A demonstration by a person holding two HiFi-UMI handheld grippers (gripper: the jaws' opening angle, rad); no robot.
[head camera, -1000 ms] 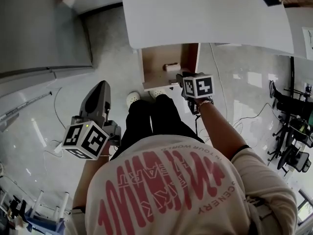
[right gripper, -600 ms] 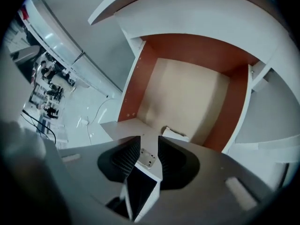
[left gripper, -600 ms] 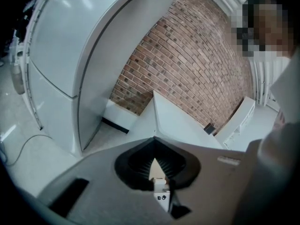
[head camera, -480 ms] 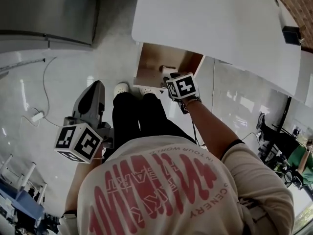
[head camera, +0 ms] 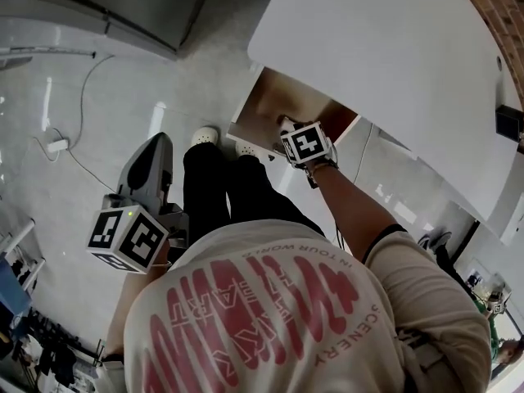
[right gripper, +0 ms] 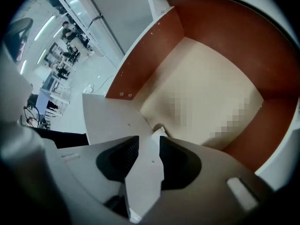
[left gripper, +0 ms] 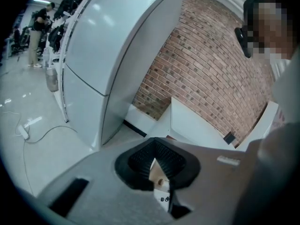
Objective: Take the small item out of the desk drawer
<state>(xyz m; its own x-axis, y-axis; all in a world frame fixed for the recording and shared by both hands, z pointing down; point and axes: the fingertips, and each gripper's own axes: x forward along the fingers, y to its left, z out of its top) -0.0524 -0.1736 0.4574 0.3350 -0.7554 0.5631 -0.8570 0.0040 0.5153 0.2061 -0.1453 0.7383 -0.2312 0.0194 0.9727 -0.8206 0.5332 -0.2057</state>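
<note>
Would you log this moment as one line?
brown wooden desk drawer: open | right gripper: opening, white drawer front between fingers | left gripper: shut, at side

drawer [head camera: 274, 106]: top open | rear: desk top [head camera: 393, 56] overhangs | front: front panel [right gripper: 108, 121] blocks

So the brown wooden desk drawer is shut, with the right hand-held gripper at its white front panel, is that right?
Not shut: the brown wooden desk drawer is pulled open, as the right gripper view shows. The right hand-held gripper is at its white front panel, jaws opening with the panel between them.
</note>
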